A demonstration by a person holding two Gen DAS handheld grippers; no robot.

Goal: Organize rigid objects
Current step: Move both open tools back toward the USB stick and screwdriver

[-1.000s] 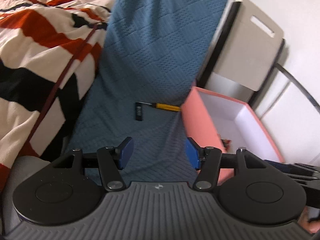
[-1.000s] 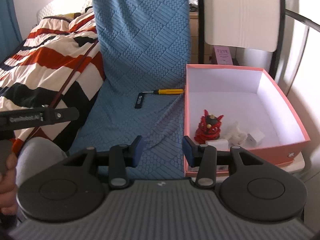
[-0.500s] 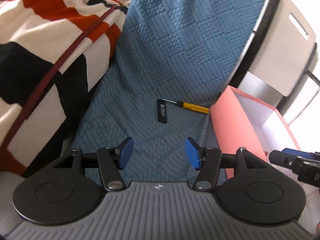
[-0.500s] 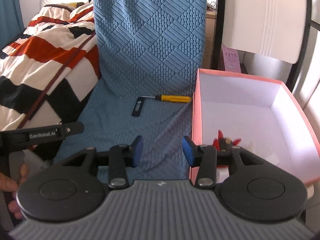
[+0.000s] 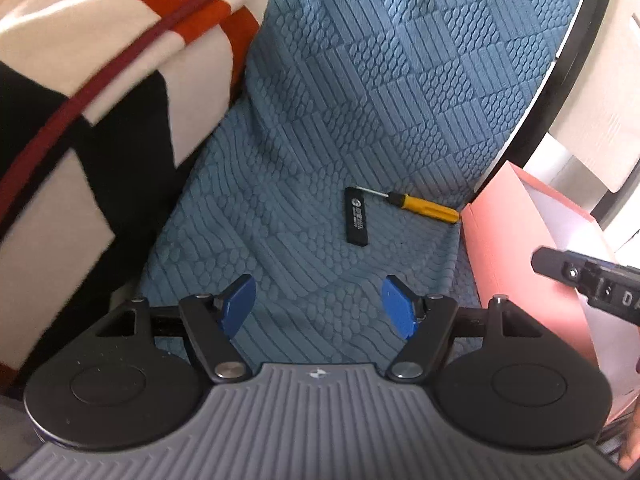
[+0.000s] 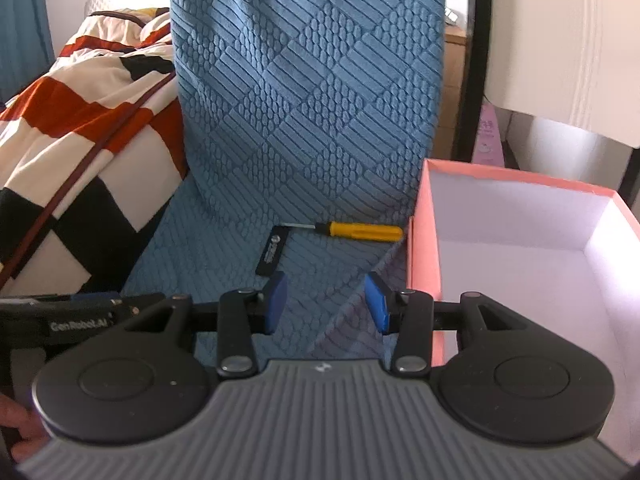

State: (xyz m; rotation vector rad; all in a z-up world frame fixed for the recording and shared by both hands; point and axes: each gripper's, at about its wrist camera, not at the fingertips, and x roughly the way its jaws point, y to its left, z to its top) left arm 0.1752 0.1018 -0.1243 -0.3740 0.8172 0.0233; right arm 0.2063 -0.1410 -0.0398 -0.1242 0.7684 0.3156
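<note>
A flat black stick with a white logo (image 5: 355, 217) (image 6: 272, 254) lies on the blue textured cloth (image 5: 360, 120) (image 6: 312, 120). Beside it rests a small screwdriver with a yellow handle (image 5: 426, 207) (image 6: 364, 231), its handle end close to the pink box (image 5: 516, 248) (image 6: 422, 248). My left gripper (image 5: 318, 308) hangs short of the black stick, its jaws opening with only cloth between them. My right gripper (image 6: 326, 302) is open and empty, just below the stick and left of the box wall. The box's white floor (image 6: 520, 280) shows bare where visible.
A striped red, black and cream blanket (image 5: 80, 80) (image 6: 80, 120) lies left of the cloth. A white chair back with a black frame (image 6: 560, 40) stands behind the box. The right tool's body (image 5: 592, 284) and the left tool's body (image 6: 76, 316) cross each other's views.
Both grippers have come down and forward toward the black stick and screwdriver, which look larger. The left jaws have widened. The toys in the box have dropped out of the right view.
</note>
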